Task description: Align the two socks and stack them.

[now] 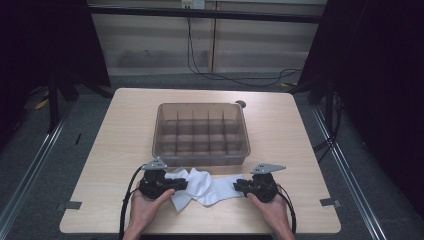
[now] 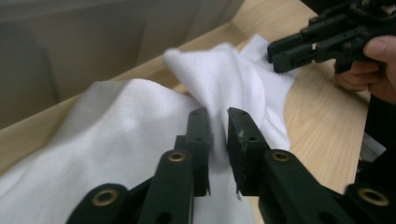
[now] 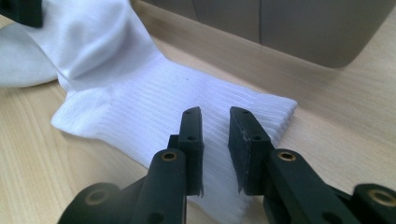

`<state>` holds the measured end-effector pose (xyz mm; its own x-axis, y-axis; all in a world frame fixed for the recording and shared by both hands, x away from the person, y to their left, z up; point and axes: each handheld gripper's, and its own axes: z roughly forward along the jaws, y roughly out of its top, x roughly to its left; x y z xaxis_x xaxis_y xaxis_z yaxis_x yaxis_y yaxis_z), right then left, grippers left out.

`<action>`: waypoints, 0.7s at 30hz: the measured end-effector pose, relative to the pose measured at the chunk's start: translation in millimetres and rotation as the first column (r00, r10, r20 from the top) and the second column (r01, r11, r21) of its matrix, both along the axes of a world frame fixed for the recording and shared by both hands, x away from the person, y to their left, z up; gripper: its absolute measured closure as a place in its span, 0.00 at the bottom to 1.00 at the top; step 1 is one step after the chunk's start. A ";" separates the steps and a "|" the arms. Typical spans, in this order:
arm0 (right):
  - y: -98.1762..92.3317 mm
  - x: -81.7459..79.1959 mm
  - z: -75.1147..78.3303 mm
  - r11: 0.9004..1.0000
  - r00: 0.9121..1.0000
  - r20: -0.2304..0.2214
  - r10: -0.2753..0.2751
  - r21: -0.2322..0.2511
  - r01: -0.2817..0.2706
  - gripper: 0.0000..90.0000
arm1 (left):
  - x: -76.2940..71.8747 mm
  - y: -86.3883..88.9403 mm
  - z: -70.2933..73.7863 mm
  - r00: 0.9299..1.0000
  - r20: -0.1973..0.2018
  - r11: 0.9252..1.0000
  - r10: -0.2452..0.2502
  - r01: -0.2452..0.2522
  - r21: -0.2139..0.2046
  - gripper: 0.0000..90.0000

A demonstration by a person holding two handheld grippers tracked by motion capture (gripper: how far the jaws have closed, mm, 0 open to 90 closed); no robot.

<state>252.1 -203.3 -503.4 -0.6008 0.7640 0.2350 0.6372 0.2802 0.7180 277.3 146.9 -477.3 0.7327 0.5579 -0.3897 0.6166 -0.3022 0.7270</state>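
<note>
Item 1: white sock (image 1: pixel 210 187), lower centre of high view, on table (image 1: pixel 125 130) just in front of divided bin (image 1: pixel 201 132). Long axis runs approx. left–right across frame. Ribbed cuff end points to frame right; the crumpled, bunched part lies at frame left. Whether this is one sock or two overlapping: can't tell.

Item 2: left gripper (image 2: pixel 217 126), held in hand at lower left of high view. Jaws nearly together, pinching a raised fold of sock fabric between them; cloth pulled up into a ridge in left gripper view.

Item 3: right gripper (image 3: pixel 215 128), lower right of high view. Jaws a little apart, straddling the ribbed cuff (image 3: pixel 187 107); fabric sits in the gap, but a real clamp isn't shown. Looks more like resting over it than gripping.

Item 4: bin, clear brownish plastic w/ grid of compartments, centre frame, no contents visible.

Risks (judgement):
- Left pinch is on a thin fold only; a pull could slip it free.
- If right jaws aren't closed on cuff, any stretch drags the cuff along the table instead of tensioning.
- Sock lies near bin wall; lifting toward it could snag the rim.
</note>
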 end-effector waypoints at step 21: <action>-2.2 0.9 -3.9 0.999 1.000 0.001 0.016 0.032 -0.016 0.83 | -2.5 -77.1 -9.6 0.994 0.010 0.974 -0.112 0.108 0.197 0.51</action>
